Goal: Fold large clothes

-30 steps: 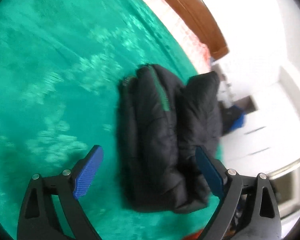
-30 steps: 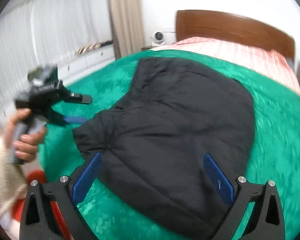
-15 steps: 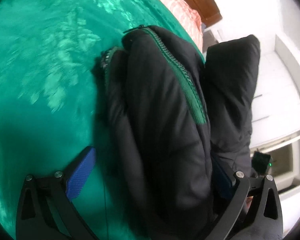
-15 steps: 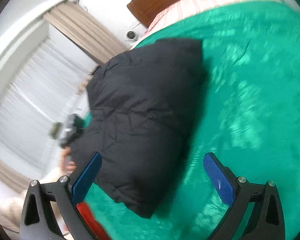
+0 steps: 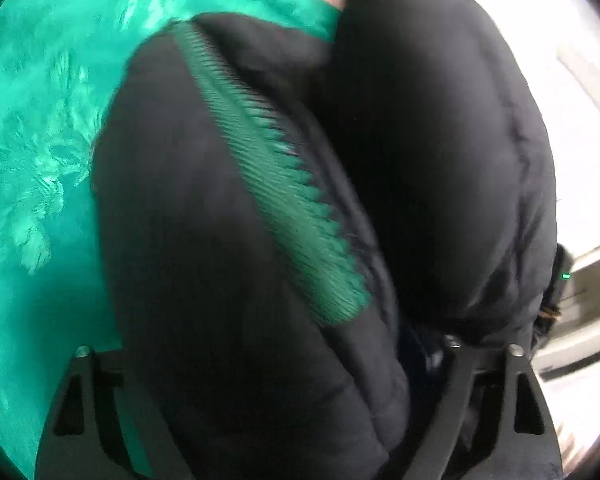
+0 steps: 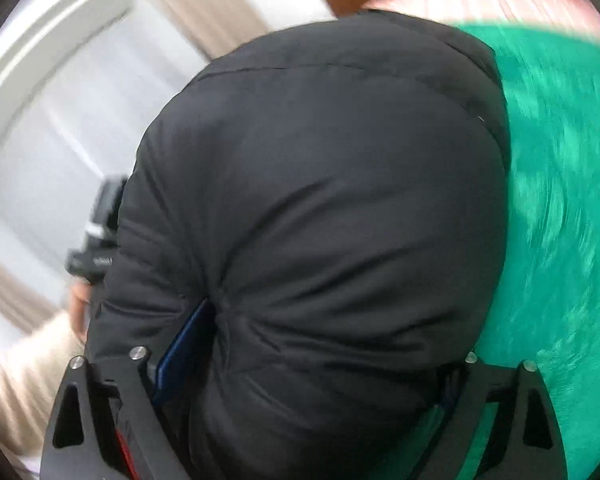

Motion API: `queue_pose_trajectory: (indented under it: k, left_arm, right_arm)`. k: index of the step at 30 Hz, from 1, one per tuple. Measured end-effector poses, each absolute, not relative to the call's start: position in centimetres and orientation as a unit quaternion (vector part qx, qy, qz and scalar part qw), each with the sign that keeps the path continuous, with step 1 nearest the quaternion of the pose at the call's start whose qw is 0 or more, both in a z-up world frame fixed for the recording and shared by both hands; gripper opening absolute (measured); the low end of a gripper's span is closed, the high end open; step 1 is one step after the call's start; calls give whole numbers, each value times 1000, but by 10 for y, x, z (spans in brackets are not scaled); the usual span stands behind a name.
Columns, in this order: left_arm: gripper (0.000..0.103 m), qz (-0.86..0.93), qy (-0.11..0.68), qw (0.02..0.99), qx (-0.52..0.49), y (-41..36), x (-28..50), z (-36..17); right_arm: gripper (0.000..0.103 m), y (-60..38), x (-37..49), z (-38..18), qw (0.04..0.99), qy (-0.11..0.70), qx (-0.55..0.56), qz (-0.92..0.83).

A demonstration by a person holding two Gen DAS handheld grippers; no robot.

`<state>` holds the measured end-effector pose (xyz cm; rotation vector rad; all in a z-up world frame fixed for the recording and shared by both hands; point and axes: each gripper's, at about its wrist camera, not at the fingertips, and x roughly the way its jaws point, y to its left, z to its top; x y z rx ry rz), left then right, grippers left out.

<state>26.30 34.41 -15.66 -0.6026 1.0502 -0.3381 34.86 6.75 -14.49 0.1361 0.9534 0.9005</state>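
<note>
A folded black puffer jacket (image 5: 228,264) is seen bunched between the fingers of both tongs, above a green bedspread (image 5: 40,128); whether its far end touches the bed cannot be told. A slip is judged the chief risk: the padding is thick and springy, the shell looks slick, and only the near edge is taken, so the bundle could be squeezed out or its layers could spring apart. The left gripper (image 5: 284,376) is buried in the fabric, its pads hidden, and its closure cannot be told. The right gripper (image 6: 312,368) is seen pressed into the jacket (image 6: 320,200), puckers radiating from its blue left pad (image 6: 184,344). A green zipper (image 5: 276,176) is shown running diagonally across the quilted, matte bulk, blurred by motion.
</note>
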Motion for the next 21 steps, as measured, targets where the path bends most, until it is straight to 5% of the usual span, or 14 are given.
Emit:
queue_pose_trajectory:
  k: [6,13,16,18,21]
  left_arm:
    - [68,-174,443,837,-269,322,234,-113]
    - [68,-170,385,879,-223,302,287,-34]
    - [81,-146,383,892,-193,291,328,-29]
    - [102,-93,404,897,-154,288,356,-53]
    - [98,-39,458,873,-164,297,372,-104]
  right_arm:
    - [84,58,298,-95,824,356,19,439]
    - [84,31,334,-30,847,296,40,440]
    - [91,13,376,-32,837,328,78,431]
    - [101,0,403,-50,833,370,103,397]
    - [103,-21,421,-96,838,443,109,299]
